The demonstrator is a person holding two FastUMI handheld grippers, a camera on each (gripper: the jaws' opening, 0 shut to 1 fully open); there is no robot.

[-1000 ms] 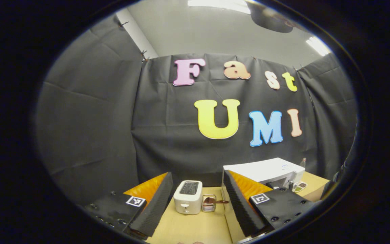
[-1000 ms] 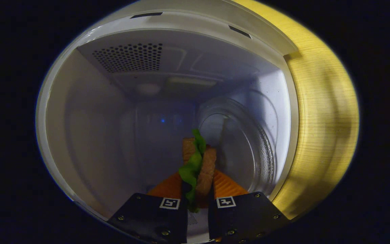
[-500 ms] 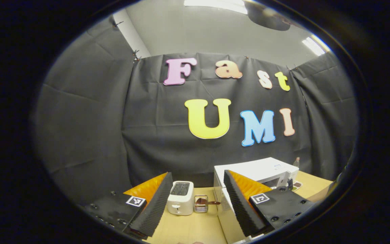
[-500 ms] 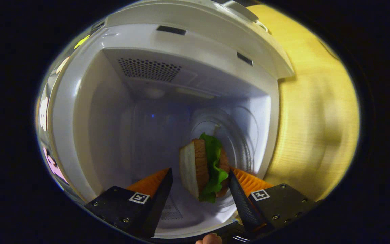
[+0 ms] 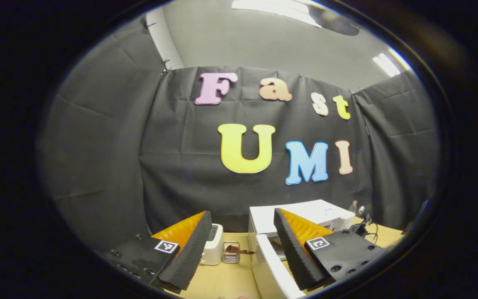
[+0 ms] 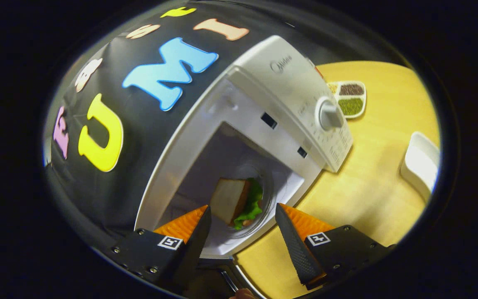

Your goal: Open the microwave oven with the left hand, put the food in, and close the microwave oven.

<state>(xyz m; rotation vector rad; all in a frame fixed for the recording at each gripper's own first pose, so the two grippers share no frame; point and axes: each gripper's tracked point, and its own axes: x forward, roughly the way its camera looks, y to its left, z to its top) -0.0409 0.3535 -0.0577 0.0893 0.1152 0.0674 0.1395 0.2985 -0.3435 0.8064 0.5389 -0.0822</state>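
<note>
Lying on the glass tray inside the open microwave, the sandwich is clear of the right gripper, whose fingers are spread and hold nothing. Part of the cavity is hidden behind those fingers. The right gripper view also gives the dial, a divided dish and a white tray, cut off at the edge. The left gripper, fingers likewise apart and holding nothing, half hides the microwave, its door swung open, and a toaster.

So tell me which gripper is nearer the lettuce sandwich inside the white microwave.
Right. The right gripper hangs open just outside the cavity, the sandwich beyond its fingers. The left gripper sits farther back, by the door.
</note>
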